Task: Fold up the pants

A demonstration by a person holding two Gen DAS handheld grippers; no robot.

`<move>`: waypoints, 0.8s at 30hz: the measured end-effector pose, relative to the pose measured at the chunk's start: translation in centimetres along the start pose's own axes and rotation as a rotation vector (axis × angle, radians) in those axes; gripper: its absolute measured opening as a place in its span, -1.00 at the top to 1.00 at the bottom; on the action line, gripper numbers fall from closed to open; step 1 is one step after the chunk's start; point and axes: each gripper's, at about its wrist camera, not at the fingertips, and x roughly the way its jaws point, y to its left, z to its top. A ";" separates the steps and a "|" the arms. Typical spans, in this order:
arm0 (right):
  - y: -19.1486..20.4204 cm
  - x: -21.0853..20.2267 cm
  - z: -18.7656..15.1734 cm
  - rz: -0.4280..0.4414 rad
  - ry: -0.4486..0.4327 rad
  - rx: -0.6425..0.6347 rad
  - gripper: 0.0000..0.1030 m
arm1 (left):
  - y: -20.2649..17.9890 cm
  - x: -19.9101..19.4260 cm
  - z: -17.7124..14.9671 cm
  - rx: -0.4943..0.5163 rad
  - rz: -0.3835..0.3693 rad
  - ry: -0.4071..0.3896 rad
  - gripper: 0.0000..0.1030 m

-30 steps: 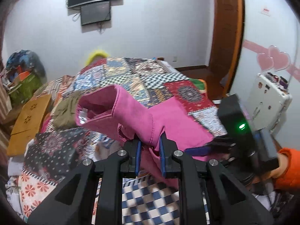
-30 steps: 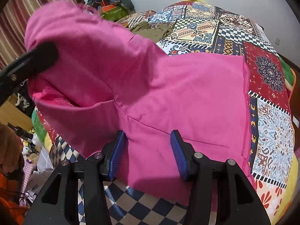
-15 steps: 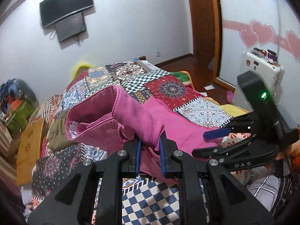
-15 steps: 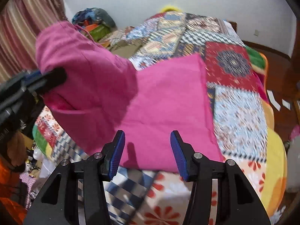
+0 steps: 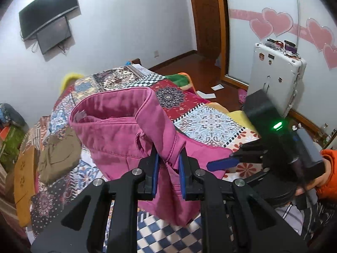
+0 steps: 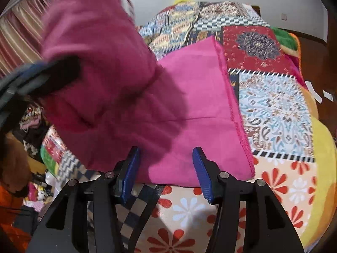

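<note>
Pink pants lie partly on the patchwork quilt. Their waistband end is lifted and hangs from my left gripper, which is shut on a bunched seam of the fabric. In the right wrist view the raised part looms blurred at upper left, with the left gripper dark beside it. The rest of the pants lies flat on the quilt. My right gripper hovers open over the near edge of that flat part, its blue pads clear of the cloth. It also shows as the right gripper beside the held fabric.
An olive garment lies on the bed's left side. A white suitcase stands to the right, near a wooden door. An orange sleeve holds the right tool. Striped curtains hang at the left, and paper scraps lie on the floor.
My left gripper carried the lifted waistband sideways and rolled, still gripping. The right gripper drew back to the flat part's near edge, and more quilt shows to the right.
</note>
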 end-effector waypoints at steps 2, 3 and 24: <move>-0.5 -1.5 0.1 -0.020 -0.036 0.002 0.04 | 0.0 0.5 0.2 -0.003 -0.019 0.010 0.69; -0.9 -2.3 0.1 -0.041 -0.050 0.002 0.04 | -0.1 0.8 0.3 -0.001 -0.026 0.017 0.69; -5.4 -7.9 -0.4 -0.159 -0.190 0.150 0.04 | -2.8 8.2 0.5 0.013 -0.202 0.267 0.60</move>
